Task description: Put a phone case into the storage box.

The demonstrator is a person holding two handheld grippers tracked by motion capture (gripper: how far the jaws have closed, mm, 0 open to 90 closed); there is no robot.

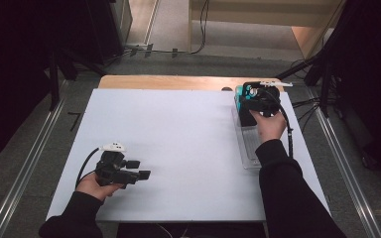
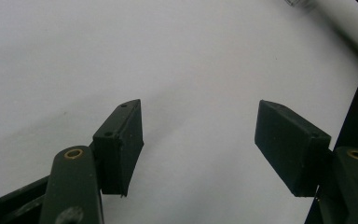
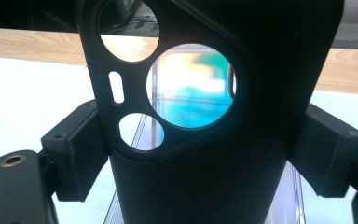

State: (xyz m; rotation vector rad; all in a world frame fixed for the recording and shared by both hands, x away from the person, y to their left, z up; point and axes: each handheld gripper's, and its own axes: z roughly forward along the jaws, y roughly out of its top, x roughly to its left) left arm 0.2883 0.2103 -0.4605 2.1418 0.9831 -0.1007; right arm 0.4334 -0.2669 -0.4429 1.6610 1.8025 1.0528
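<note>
Black phone case (image 3: 205,154), light and bendy, sits clamped by its side edges in the right gripper (image 3: 200,158); left gripper (image 2: 198,144) gapes empty.

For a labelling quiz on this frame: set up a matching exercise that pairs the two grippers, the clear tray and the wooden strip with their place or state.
Things:
1. left gripper
2. right gripper
3. clear tray
4. wooden strip

Places or states:
A. along the table's far edge
B. shut on a black phone case
C. open over bare white table top
D. near the table's right edge, under the right hand

Pairs: 1-C, 2-B, 3-D, 4-A
</note>
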